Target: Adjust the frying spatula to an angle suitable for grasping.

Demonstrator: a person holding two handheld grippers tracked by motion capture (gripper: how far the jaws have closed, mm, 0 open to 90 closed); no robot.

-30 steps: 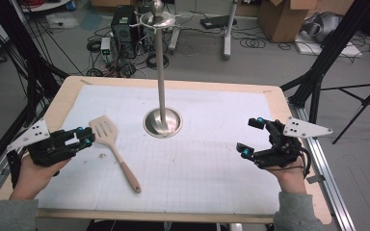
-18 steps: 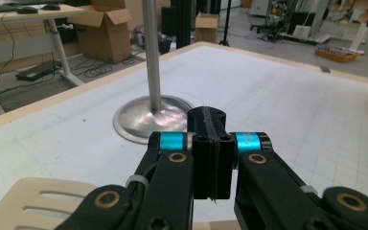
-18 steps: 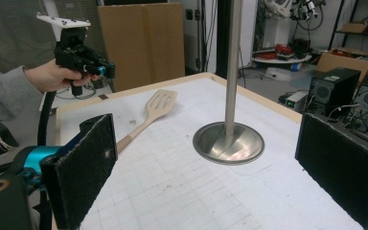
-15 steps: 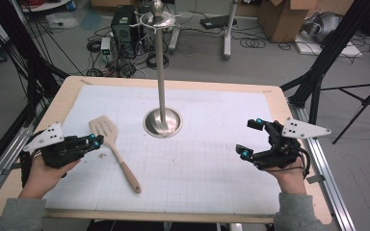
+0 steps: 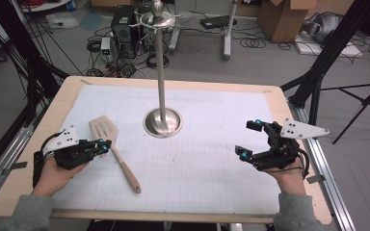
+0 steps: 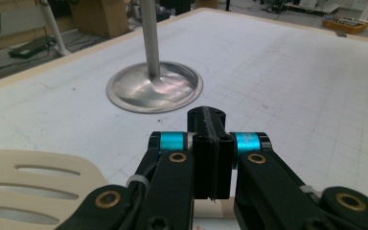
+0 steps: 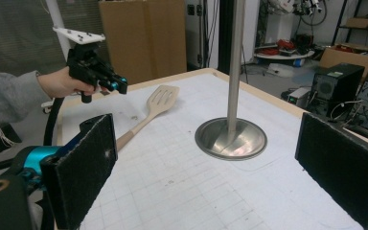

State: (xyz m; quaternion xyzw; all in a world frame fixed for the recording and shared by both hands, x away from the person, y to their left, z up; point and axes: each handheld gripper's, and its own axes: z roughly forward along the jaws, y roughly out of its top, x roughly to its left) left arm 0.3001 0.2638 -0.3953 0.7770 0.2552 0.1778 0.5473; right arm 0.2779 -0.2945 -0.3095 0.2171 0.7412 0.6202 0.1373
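A beige slotted spatula (image 5: 104, 129) lies on the white mat, head toward the far side and handle (image 5: 126, 169) toward the near edge. My left gripper (image 5: 103, 144) is shut with nothing between its jaws, its tips right beside the spatula's neck. In the left gripper view the closed jaws (image 6: 210, 143) hover just above the mat, with the spatula head (image 6: 28, 184) at lower left. My right gripper (image 5: 249, 140) rests open at the right side of the mat; its pads (image 7: 84, 167) stand wide apart around empty air. It looks across at the spatula (image 7: 155, 105) and the left gripper (image 7: 112, 84).
A steel stand with a round base (image 5: 163, 122) and a tall pole (image 5: 161, 62) rises in the middle of the mat toward the far side. The wooden table rim (image 5: 173, 84) frames the mat. Cables, boxes and tripod legs crowd the floor beyond.
The left hand has moved right and lower, up to the spatula's neck, and its jaws have come together. The right hand has stayed put.
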